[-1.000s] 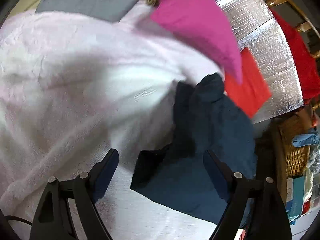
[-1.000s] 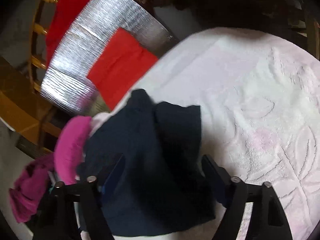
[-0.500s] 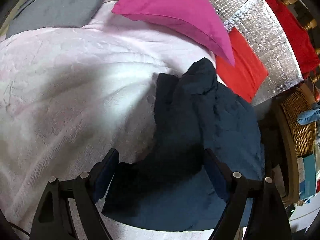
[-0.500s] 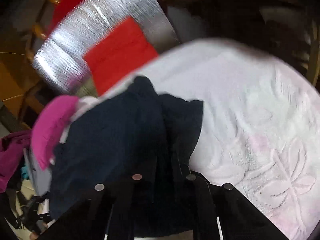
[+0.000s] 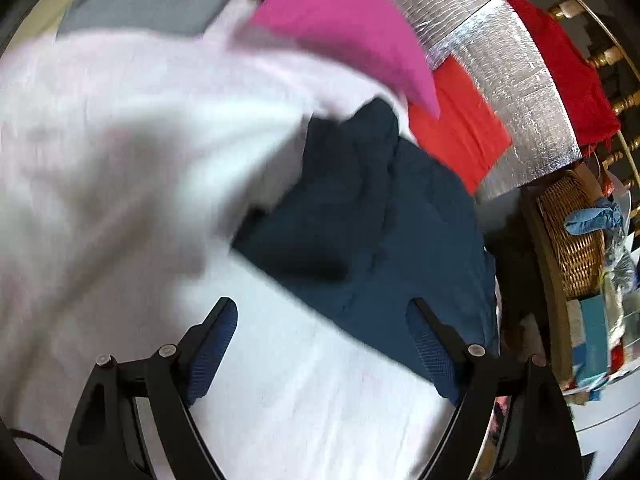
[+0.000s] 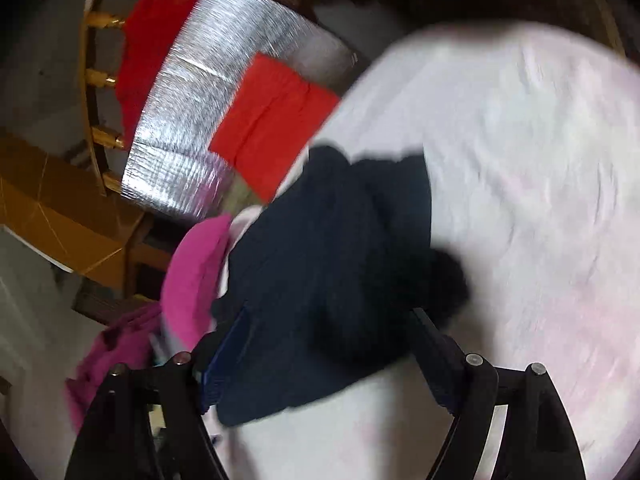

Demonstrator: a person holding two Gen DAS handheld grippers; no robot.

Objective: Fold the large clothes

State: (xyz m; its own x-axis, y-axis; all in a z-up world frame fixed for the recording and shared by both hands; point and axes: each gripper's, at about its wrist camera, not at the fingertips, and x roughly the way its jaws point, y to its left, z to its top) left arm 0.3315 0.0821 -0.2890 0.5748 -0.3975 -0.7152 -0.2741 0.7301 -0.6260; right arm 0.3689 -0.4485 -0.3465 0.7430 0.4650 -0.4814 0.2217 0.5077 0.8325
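A dark navy garment (image 5: 380,240) lies bunched and partly folded on a pale pink bedspread (image 5: 120,160). My left gripper (image 5: 320,308) is open over the bedspread, and the garment's near edge lies just beyond its fingertips, towards the right finger. In the right wrist view the same garment (image 6: 328,260) fills the space ahead of my right gripper (image 6: 331,314). Its jaws are opening wide, with a rumpled dark fold between them that the pads do not press. The picture is blurred by motion.
A magenta pillow (image 5: 340,20) and grey cloth (image 5: 152,0) lie at the far side of the bed. A folded red cloth (image 5: 460,128) rests on a silver foil mat (image 5: 500,80) beyond the garment. A wicker basket (image 5: 576,232) stands at the right. Magenta clothing (image 6: 116,352) hangs off the bed's edge.
Half a second ago my right gripper was shut on the navy garment; it has since opened wide and let the fold go. My left gripper stayed open and drew back from the garment.
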